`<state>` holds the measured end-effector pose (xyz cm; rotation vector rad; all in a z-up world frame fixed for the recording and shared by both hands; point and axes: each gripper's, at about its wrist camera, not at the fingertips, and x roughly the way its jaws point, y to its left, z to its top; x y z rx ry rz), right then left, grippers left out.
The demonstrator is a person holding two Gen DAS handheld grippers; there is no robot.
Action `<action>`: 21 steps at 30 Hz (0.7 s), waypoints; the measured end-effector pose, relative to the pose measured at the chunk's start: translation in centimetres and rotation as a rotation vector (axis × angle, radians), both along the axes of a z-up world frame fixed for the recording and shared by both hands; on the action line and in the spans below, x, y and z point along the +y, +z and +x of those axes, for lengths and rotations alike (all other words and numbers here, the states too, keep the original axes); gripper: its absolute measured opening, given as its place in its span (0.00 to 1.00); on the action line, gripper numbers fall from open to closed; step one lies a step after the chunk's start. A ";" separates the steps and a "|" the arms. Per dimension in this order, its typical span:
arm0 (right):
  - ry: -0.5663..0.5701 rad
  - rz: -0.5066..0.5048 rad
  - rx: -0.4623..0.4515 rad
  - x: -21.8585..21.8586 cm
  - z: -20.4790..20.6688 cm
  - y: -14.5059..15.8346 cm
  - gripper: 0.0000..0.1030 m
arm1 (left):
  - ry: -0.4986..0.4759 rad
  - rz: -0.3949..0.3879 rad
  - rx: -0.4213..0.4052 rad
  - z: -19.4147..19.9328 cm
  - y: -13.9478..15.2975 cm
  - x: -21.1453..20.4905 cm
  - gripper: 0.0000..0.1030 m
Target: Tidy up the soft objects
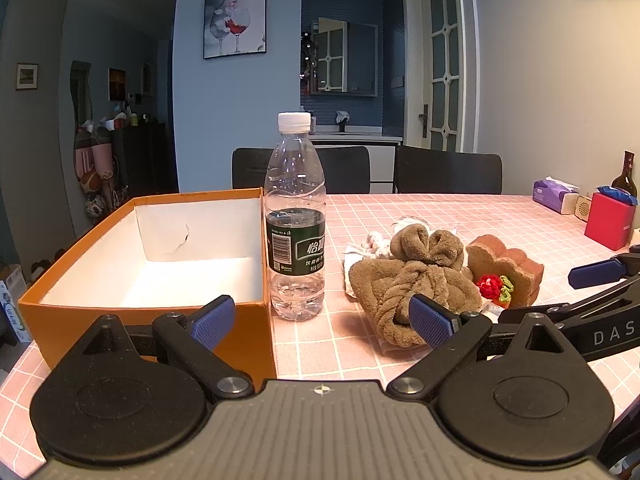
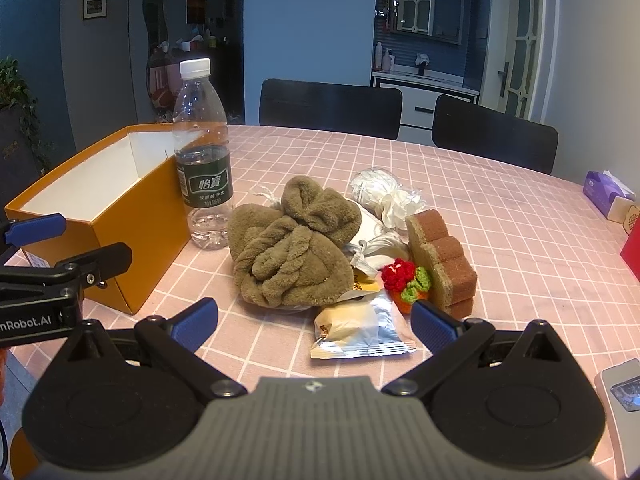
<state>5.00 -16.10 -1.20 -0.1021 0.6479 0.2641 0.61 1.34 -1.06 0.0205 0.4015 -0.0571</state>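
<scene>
1. Right up front in both wrist views, the grippers hover low over the pink checked tablecloth (image 2: pixel 500 216) – the right gripper (image 2: pixel 314 326) has its blue-padded fingers spread wide with nothing between them, and the left gripper (image 1: pixel 322 320) is splayed apart and empty as well.
2. Just ahead of the right gripper's fingers lies a silver snack packet (image 2: pixel 360 330), flat on the cloth, its far edge tucked against the heap of soft stuff.
3. Behind that is the heap itself: a knotted brown towel (image 2: pixel 290 248) in the middle, a little red and green crochet toy (image 2: pixel 404 280) at its right, and a bread-shaped sponge (image 2: pixel 444 256) standing on edge, touching the toy.
4. A bunch of white string or cloth bits (image 2: pixel 380 194) sits at the back of the heap – hard to say what exactly they are.
5. Left of the towel stands a clear water bottle (image 1: pixel 295 216), upright, white cap on, with a little water in the bottom, just beside the wall of the orange box (image 1: pixel 148 276).
6. The box is open, with nothing inside but its white lining.
7. Further back on the right edge of the table are a purple tissue pack (image 1: pixel 554 195), a red box (image 1: pixel 609 220) and a dark wine bottle (image 1: pixel 625 178).
8. Beyond the table, black chairs (image 2: pixel 494 138) and a blue wall with a wine-glass picture (image 1: pixel 235 19).
</scene>
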 end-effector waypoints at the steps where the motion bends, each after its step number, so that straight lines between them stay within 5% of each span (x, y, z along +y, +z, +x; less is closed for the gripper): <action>1: 0.001 -0.001 0.001 0.0 0.0 0.0 0.98 | -0.001 0.001 0.000 0.0 0.0 0.0 1.00; 21: 0.004 -0.014 0.012 0.3 0.4 -0.3 0.98 | -0.008 0.000 0.012 0.0 -0.1 0.0 1.00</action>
